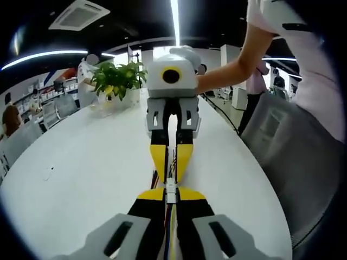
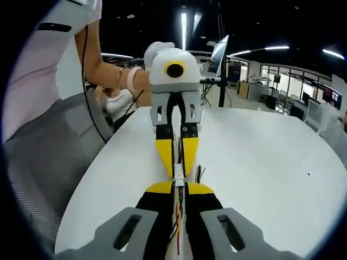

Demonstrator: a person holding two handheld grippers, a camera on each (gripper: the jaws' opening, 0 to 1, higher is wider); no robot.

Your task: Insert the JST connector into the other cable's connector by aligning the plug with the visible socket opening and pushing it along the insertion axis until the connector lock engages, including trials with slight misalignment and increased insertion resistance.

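Observation:
My left gripper is shut on a cable of coloured wires, and a small white JST connector sticks out at its yellow tips. My right gripper faces it head-on, shut on the other cable. In the right gripper view, my right gripper holds its white connector tip to tip with the left gripper. The two connector bodies meet in line between the four yellow tips. Whether they are fully seated cannot be told. Both grippers hover low over the white table.
A potted plant stands at the table's far end. A grey chair is at the table edge, with the person's arm reaching over it. A monitor stands beyond the table.

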